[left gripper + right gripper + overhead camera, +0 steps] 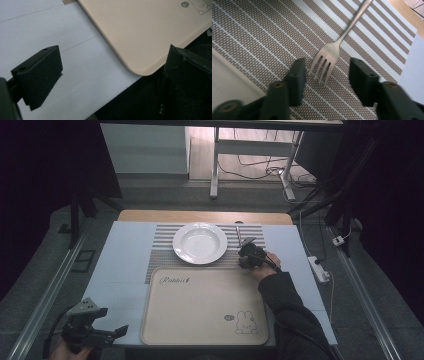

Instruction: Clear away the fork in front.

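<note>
From my remote seat this looks like a lab or test room staged as a dining spot: the surface [120, 265] sits inside a metal frame [45, 295] on grey carpet. Behind it I see a bare desk [250, 150], loose cables [260, 170] and a power strip [319, 268] on the floor.

fork [329, 53]: silver-grey metal. placemat [262, 37]: brown weave with white stripes, wider bands at upper right of the right gripper view. plate [200, 243]: plain white. tray [200, 312]: beige, dark script upper left, rabbit drawing lower right. table cover [122, 265]: pale blue. jaws black.
</note>
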Demonstrator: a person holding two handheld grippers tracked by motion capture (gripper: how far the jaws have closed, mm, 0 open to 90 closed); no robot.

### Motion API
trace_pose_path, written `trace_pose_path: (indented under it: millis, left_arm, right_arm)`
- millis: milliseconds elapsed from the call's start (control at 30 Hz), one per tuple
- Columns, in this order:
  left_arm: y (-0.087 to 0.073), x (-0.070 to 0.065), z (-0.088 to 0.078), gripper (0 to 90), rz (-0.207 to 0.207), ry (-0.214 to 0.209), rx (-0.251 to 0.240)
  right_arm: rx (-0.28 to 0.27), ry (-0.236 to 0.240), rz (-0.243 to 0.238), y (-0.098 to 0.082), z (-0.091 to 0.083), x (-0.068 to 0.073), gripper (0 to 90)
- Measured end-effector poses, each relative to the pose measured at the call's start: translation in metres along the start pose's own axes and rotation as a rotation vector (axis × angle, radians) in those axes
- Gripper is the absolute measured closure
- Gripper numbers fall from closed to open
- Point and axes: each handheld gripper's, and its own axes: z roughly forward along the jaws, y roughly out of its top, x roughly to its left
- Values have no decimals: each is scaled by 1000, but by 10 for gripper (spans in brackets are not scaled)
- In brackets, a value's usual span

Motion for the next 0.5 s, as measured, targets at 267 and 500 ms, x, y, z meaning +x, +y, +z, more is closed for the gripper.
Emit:
trace_pose_path:
  millis: [267, 500]
  left_arm:
    - [0, -1, 0, 21, 9, 1, 8]
    - [0, -1, 1, 22, 13, 2, 10]
  right_arm:
    - [14, 27, 10, 1, 0, 1, 687]
    - [29, -22, -9, 2, -3, 2, 790]
